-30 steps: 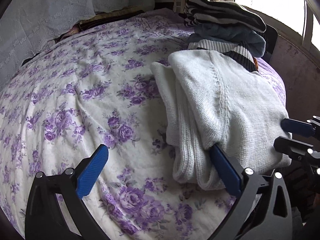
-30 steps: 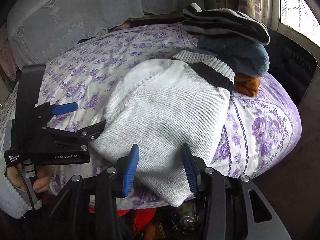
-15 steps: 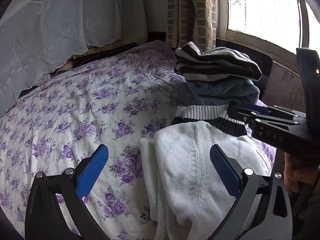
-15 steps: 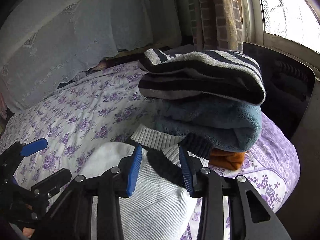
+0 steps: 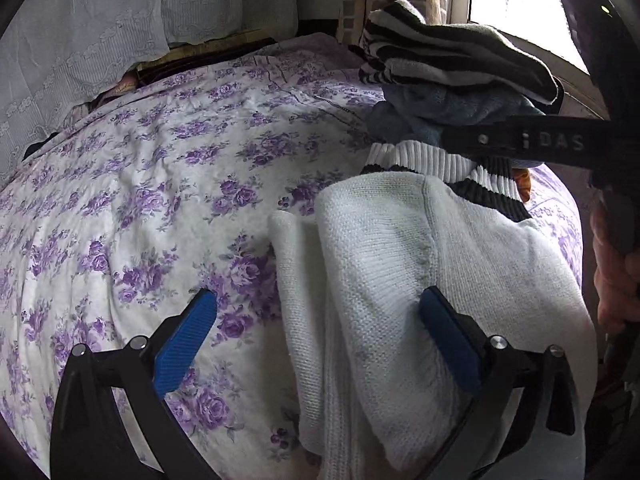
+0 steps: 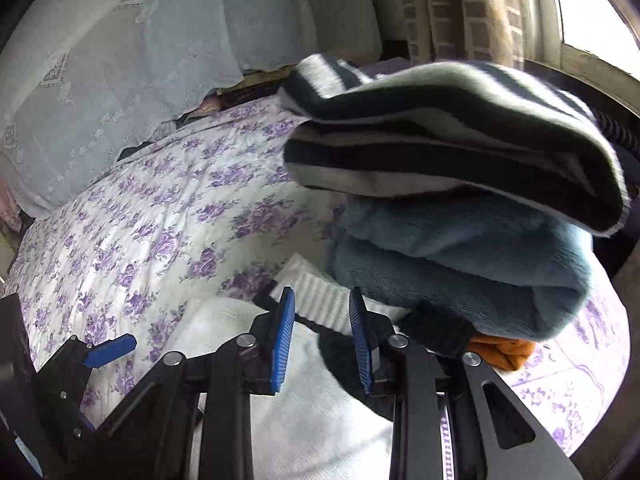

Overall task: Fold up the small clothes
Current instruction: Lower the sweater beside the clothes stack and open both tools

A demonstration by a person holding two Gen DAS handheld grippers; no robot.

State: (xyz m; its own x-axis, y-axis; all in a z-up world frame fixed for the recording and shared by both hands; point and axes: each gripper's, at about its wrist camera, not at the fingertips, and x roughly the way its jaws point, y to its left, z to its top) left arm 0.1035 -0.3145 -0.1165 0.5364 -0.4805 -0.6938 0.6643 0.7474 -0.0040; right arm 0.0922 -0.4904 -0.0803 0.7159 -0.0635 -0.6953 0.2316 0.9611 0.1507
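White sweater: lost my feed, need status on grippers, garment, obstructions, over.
Left gripper open, empty. Right gripper open over the collar. White sweater folded on the bed. Clothes stack butts against the collar.

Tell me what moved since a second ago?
The right hand-held gripper went forward along the white sweater, from its near edge to the striped hem beside the pile; it stays open, gripping nothing. The left hand-held gripper lifted off the sweater's near fold a little, wide open. Sweater, pile and bedspread stayed put.
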